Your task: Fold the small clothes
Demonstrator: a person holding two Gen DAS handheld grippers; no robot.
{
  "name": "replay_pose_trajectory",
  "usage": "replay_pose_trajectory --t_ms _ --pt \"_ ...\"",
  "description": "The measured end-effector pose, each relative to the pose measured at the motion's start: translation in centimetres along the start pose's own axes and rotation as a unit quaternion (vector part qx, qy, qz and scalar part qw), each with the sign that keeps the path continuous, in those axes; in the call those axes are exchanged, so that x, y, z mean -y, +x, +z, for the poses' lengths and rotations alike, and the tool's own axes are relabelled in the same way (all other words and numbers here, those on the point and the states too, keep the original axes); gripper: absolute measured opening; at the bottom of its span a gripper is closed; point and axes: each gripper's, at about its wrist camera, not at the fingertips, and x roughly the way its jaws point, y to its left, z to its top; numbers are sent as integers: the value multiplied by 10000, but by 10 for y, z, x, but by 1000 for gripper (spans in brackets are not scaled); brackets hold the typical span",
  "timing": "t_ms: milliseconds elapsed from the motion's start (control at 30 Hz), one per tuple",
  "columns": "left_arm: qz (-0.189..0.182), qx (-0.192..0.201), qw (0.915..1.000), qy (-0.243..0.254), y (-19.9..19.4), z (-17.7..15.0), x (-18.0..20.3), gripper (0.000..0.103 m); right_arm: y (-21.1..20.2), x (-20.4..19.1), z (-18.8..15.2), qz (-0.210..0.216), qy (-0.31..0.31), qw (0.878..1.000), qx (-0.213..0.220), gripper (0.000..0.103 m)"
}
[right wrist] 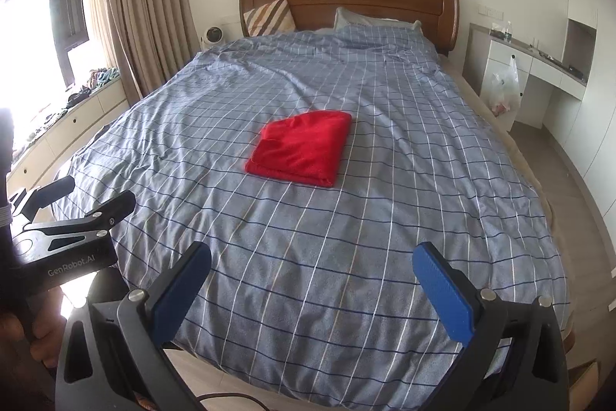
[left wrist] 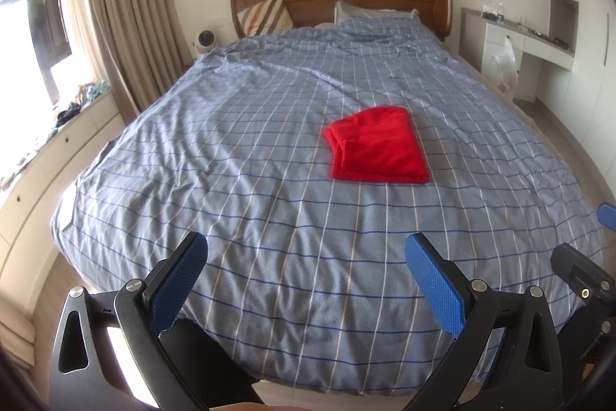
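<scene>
We hold the left gripper and the right gripper wide open and empty above the bed's near end. The folded red garment lies mid-bed on the checked blue duvet, well apart from both.

desk items (too small to tell)

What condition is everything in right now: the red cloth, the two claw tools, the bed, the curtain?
Red garment: folded, flat on the duvet, untouched.
Left gripper: fingers open, empty.
Right gripper: fingers open, empty.
Checked duvet: spread over the bed, wrinkled.
Curtain: drawn aside.
Plastic bag: hanging on the desk drawer.
</scene>
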Motion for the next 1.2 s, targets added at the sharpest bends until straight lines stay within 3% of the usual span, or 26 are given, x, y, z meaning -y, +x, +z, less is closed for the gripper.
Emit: replay_pose_trajectory --t_ms 267,500,867,1200 --pt "-44 -76 9999 137 -1 -1 7 103 1 -6 -2 -31 -75 10000 -23 103" --pt "-294 -123 9995 50 -14 0 1 103 -9 -4 3 -128 3 9999 21 103" --pt "-161 87 9994 279 -31 -5 6 103 -37 -3 -13 -71 62 9999 -35 103" --pt "-480 68 9987 143 -32 -5 8 103 -37 8 -16 -224 188 9996 -16 103"
